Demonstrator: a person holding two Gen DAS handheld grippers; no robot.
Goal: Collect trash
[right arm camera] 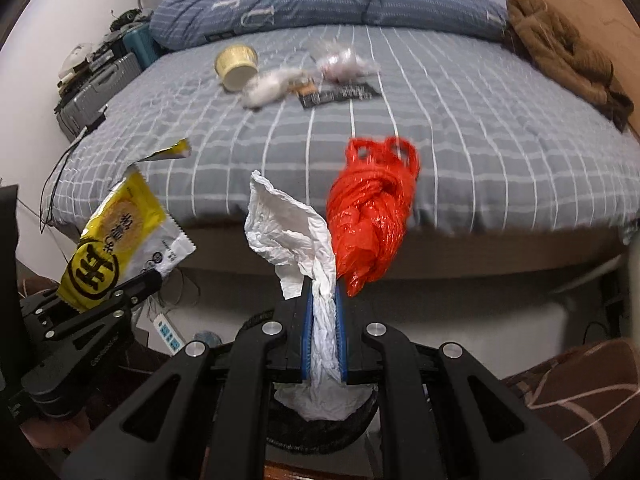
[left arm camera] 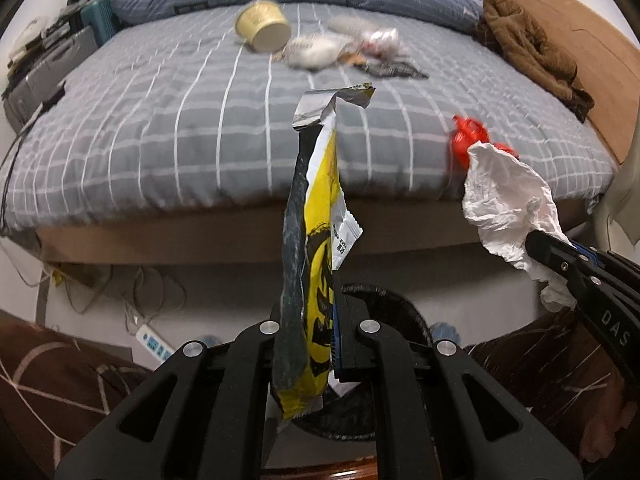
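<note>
My left gripper (left arm camera: 310, 312) is shut on a yellow and black snack wrapper (left arm camera: 316, 240), held upright in front of the bed; the wrapper also shows in the right wrist view (right arm camera: 120, 240). My right gripper (right arm camera: 322, 312) is shut on a crumpled white tissue (right arm camera: 288, 232), also seen in the left wrist view (left arm camera: 508, 196). A red plastic bag (right arm camera: 372, 220) lies at the bed's near edge. Farther back on the bed lie a yellow paper cup (right arm camera: 236, 66) on its side, white wrappers (right arm camera: 268, 86) and a black packet (right arm camera: 340, 94). A black bin rim (left arm camera: 392, 304) sits below both grippers.
The grey checked bed (right arm camera: 480, 140) fills the view, with a blue duvet (right arm camera: 320, 0) and brown clothing (right arm camera: 568, 56) at the back. A suitcase (right arm camera: 96, 92) stands at the left. A power strip (right arm camera: 168, 330) and cables lie on the floor.
</note>
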